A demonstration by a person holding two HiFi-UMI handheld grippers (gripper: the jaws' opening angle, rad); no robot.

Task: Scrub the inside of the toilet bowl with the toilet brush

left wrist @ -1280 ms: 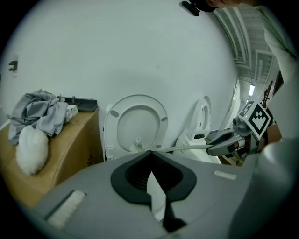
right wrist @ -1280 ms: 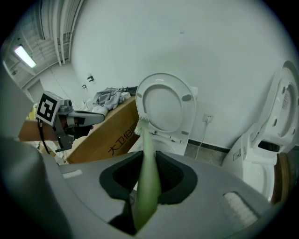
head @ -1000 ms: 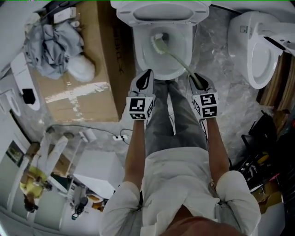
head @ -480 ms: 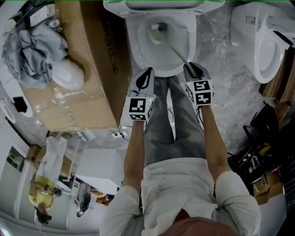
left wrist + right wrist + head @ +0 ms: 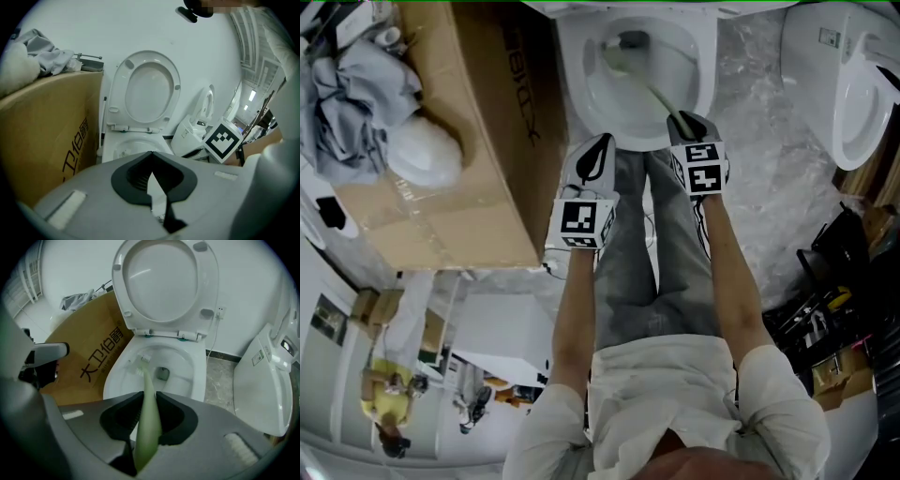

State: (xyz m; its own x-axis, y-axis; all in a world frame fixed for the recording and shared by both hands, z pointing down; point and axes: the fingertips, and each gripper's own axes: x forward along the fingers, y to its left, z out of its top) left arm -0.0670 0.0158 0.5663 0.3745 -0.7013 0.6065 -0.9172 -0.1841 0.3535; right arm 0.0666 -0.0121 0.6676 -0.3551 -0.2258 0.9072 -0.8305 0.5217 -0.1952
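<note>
The white toilet bowl (image 5: 592,89) (image 5: 197,380) stands open with its seat (image 5: 164,282) raised. A pale green toilet brush (image 5: 639,80) (image 5: 146,394) reaches into the bowl, its white bristle head (image 5: 140,364) against the far left inner wall beside the drain. My right gripper (image 5: 692,124) (image 5: 146,414) is shut on the brush handle at the bowl's front rim. My left gripper (image 5: 594,157) (image 5: 151,172) hangs left of it by the rim, jaws together with nothing between them.
A large cardboard box (image 5: 455,178) (image 5: 89,357) stands close on the bowl's left, with grey cloth (image 5: 347,94) on top. A second white toilet (image 5: 858,84) (image 5: 267,376) sits to the right. Tools and clutter (image 5: 820,319) lie on the floor at lower right.
The right gripper has pushed forward toward the bowl, driving the brush head deeper toward the back left wall. The left gripper has stayed near the front rim.
</note>
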